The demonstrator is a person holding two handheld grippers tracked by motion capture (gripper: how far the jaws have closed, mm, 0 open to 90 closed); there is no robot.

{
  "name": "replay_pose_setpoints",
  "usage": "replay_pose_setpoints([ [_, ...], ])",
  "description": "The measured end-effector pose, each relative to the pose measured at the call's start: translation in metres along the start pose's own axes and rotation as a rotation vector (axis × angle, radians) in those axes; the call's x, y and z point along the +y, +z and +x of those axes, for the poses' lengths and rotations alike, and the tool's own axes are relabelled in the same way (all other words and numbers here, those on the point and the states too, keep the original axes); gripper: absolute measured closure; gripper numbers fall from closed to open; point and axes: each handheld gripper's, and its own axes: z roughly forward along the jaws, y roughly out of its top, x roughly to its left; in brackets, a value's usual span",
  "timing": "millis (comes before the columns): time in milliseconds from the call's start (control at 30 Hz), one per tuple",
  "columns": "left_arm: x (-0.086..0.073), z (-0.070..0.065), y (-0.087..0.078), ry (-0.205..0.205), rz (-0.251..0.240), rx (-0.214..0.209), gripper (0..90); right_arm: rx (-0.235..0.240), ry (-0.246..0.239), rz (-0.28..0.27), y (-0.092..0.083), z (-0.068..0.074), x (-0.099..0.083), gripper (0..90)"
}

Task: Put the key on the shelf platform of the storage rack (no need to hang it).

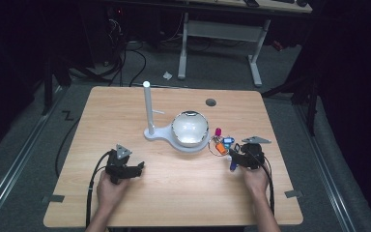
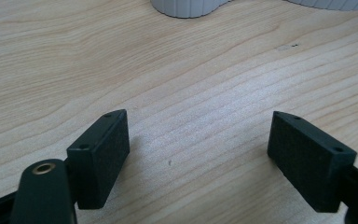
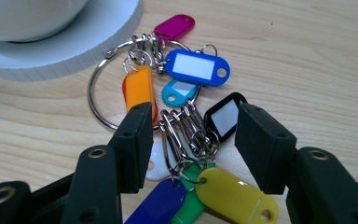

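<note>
A bunch of coloured key tags on a big metal ring (image 3: 92,100) lies on the wooden table just right of the white stand; in the high view the bunch (image 1: 222,144) is small. My right gripper (image 3: 191,126) stands low over it, jaws apart on either side of the small split rings (image 3: 189,135). The left jaw covers part of the orange tag (image 3: 139,86), the right jaw stands beside the black tag (image 3: 223,116), and neither pad presses. The blue tag (image 3: 196,66) and magenta tag (image 3: 175,26) lie beyond the jaws. My left gripper (image 2: 198,135) is open over bare wood, at the front left (image 1: 137,169).
A white stand with a flat ribbed base (image 1: 162,135), an upright pole (image 1: 148,106) and a shiny bowl (image 1: 190,128) occupies the table's middle; its base edge (image 3: 74,46) is close behind the keys. A dark round hole (image 1: 210,102) sits near the far edge. Desk legs and cables are beyond the table.
</note>
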Motion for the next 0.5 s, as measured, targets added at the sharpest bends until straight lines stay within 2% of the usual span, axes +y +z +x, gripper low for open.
replay_pose_setpoints([
  [200,0.000,0.000,0.000,0.002,0.000,0.000,21.0,0.003,0.021,0.030,0.011,-0.004,-0.002,46.4],
  [367,0.000,0.000,0.000,0.002,0.000,-0.001,21.0,0.021,0.012,0.044,0.019,-0.002,-0.004,46.9],
  [500,0.000,0.000,0.000,0.002,0.000,-0.001,21.0,0.010,0.005,0.038,0.020,-0.001,-0.004,50.4],
])
